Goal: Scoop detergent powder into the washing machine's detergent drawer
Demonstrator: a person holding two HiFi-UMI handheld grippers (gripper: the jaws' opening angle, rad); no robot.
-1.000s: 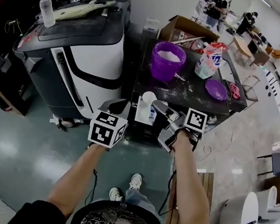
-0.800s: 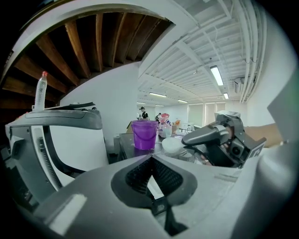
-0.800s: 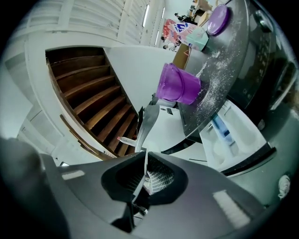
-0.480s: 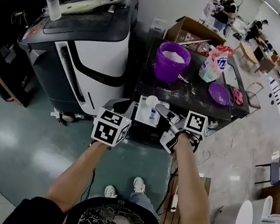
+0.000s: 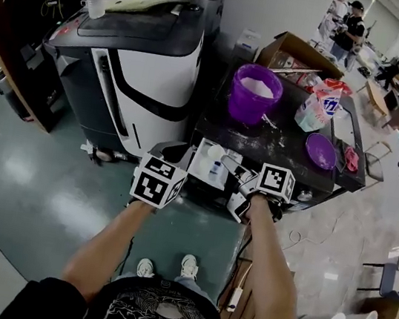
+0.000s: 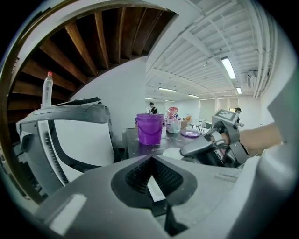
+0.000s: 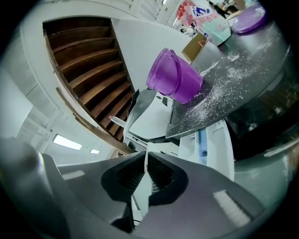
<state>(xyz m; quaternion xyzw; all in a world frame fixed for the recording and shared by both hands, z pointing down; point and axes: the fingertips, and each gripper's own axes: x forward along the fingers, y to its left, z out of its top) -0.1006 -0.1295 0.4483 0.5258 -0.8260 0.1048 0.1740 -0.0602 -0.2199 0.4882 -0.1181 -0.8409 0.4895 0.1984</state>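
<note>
Detergent drawer [image 5: 204, 171] open at frame centre. Right gripper [image 5: 232, 170] pinches scoop [image 5: 216, 151] handle, bowl over drawer: tipping likely under way, powder landed unclear. Left gripper [image 5: 173, 152] jaws together, empty. Powder bucket [image 5: 254, 96] upper centre

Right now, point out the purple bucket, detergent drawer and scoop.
purple bucket [image 5: 246, 110], head view, outer wall.
detergent drawer [image 5: 200, 167], head view, white left compartment.
scoop [image 5: 216, 151], head view, round bowl.

Upper centre, the bucket [image 5: 255, 92] is purple, like the lid [image 5: 320, 150] at right. The scoop [image 5: 216, 151] and drawer [image 5: 199, 170] are white.
</note>
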